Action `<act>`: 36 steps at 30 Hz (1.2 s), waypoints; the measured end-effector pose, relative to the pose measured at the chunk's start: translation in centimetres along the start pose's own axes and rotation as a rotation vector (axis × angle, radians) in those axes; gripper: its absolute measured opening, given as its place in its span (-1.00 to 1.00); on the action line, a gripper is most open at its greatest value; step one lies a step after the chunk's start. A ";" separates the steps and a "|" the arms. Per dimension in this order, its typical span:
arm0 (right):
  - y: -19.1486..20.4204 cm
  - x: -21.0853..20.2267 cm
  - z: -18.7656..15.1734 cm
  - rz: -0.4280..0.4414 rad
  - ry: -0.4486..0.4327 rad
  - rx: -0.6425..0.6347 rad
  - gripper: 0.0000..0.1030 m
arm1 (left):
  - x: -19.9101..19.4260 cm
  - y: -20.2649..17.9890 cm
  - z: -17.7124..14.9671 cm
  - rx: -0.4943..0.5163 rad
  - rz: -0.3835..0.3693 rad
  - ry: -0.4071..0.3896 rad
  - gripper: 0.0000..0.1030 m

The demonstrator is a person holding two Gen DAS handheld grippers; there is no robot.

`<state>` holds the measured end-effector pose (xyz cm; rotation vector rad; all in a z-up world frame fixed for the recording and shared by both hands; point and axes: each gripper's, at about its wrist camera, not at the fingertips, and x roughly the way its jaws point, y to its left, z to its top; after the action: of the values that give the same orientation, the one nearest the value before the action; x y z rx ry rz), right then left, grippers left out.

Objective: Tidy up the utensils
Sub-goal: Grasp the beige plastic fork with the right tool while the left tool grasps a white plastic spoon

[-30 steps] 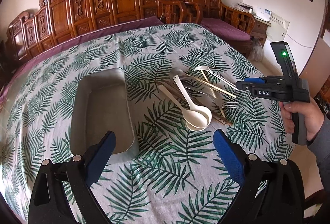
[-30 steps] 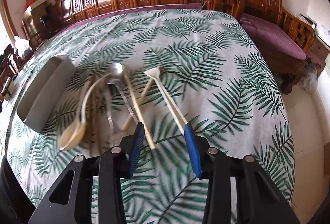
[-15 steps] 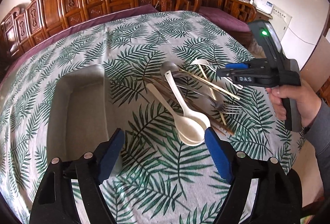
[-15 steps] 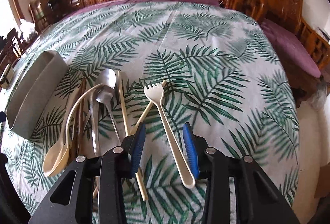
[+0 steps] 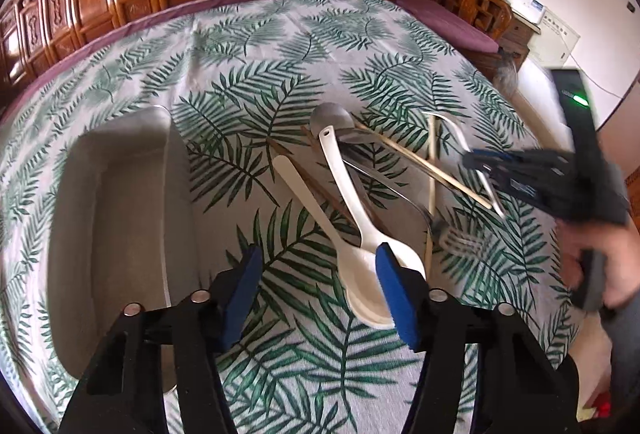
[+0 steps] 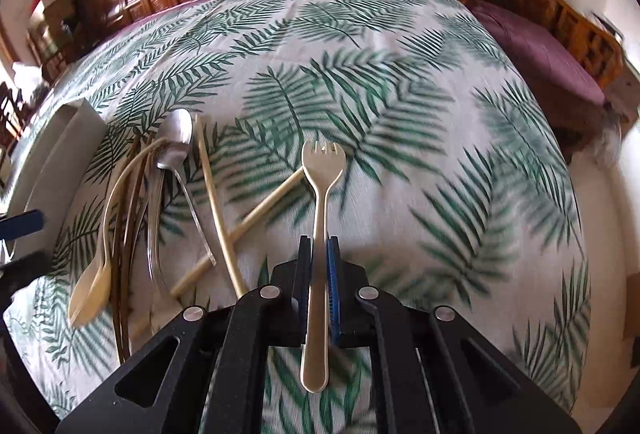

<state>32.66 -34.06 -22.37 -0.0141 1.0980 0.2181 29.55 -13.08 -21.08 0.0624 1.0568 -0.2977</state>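
While a second ago both grippers stood open above the utensil pile, the right gripper (image 6: pixel 318 262) has just closed on the cream plastic fork (image 6: pixel 321 194) near the table's right edge. The left gripper (image 5: pixel 318 266), half open and closing, holds nothing, its right pad beside the cream spoons (image 5: pixel 360 254); the grey tray (image 5: pixel 116 218) is empty.

The tray (image 5: pixel 120 218) lies left of the utensil pile (image 5: pixel 360 194) on the tablecloth (image 5: pixel 280 46).
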 end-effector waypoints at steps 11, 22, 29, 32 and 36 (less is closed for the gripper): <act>0.5 -2.9 -1.8 -0.014 -0.050 -0.013 -0.82 | 3.3 0.7 1.3 -0.048 0.026 0.058 -0.25; -0.1 -3.8 -1.0 -0.005 -0.079 0.001 -0.82 | 5.1 1.0 1.9 -0.069 0.053 0.108 -0.50; -0.8 -4.7 -0.6 0.003 -0.097 0.018 -0.82 | 5.1 0.1 1.6 -0.032 0.090 0.113 -0.52; -0.7 -4.8 -0.4 0.008 -0.103 0.018 -0.82 | 4.9 -0.4 1.1 -0.001 0.115 0.112 -0.65; -0.3 -5.2 -0.2 0.014 -0.111 0.011 -0.82 | 4.8 -0.7 1.0 0.022 0.126 0.121 -0.88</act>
<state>30.27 -35.27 -17.95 0.0153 0.9887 0.2226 32.43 -14.99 -24.66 0.1681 1.1645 -0.1927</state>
